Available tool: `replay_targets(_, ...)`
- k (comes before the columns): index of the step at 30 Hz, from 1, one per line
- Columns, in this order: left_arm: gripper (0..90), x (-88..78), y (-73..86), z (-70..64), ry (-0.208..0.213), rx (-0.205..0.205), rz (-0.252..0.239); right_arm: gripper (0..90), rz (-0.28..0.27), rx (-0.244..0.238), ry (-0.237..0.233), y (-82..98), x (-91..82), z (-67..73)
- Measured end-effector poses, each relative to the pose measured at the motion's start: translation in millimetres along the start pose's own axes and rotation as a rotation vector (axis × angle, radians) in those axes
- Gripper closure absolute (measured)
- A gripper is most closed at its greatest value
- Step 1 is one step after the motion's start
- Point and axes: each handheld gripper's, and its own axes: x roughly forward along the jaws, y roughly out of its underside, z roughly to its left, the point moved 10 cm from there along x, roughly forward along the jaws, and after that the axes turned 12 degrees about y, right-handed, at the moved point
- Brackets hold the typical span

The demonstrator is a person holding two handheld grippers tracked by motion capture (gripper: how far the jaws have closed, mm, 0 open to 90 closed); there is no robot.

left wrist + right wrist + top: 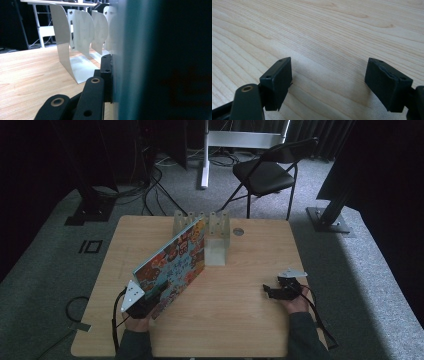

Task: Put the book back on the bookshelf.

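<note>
Dark sleeves, black grippers, grey three-cornered plates.

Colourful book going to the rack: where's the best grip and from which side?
Near bottom corner, from the person's side, jaws across the thin covers. The book stands on edge, tilted, its far end at the rack, so only the near end is free. The left gripper is already shut on it there; the right gripper rests open on the table.
</note>
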Motion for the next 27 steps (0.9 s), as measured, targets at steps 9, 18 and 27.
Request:
replay_targets(9, 80.8, -5.6, 1.0, 3.0, -0.011, -0.01, -0.004, 21.6, 0.0, 0.0, 0.0, 0.0, 0.0, 0.1)
replay_targets(18, 80.9, -9.7, 2.0, 3.8, -0.017, -0.009, -0.004, 21.6, 0.0, 0.001, 0.0, 0.0, 0.0, 0.1)
replay_targets(27, 80.9, -12.4, -0.3, 3.8, -0.025, -0.01, -0.014, 21.6, 0.0, 0.0, -0.001, 0.0, 0.0, 0.2)
